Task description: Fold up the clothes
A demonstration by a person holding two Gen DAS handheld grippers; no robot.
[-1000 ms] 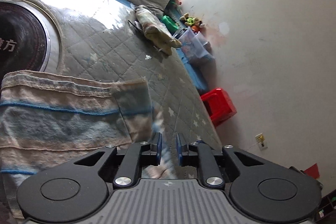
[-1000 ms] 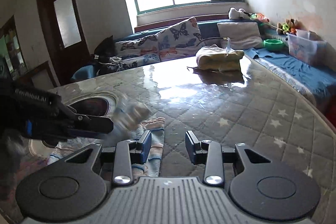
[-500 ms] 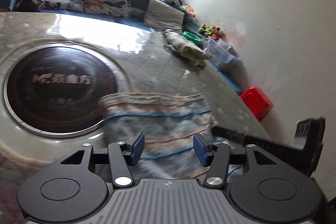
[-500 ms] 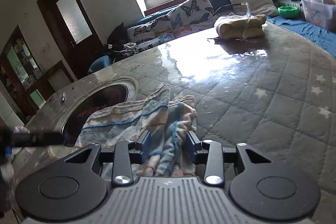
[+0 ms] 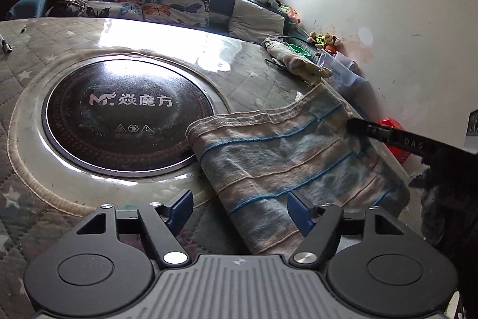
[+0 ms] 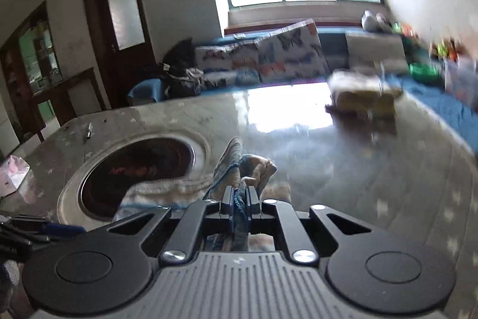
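Right wrist: towel point(image 6: 239, 208) between fingers point(image 6: 228, 199).

The blue-and-beige striped towel point(image 5: 292, 157) is nubbly woven cloth with raised stitched ridges. The grey quilted, star-printed bench cover point(image 5: 260, 79) shines glossily under clear film, and the round black glass cooktop point(image 5: 128, 115) gleams smooth. The left tool point(image 5: 239, 210) is matt black plastic.

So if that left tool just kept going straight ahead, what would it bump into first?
Most likely the striped towel: the left tool, its jaws opening with nothing pinched, points down at the towel's near end on the quilted table cover. Depth is hard to judge.
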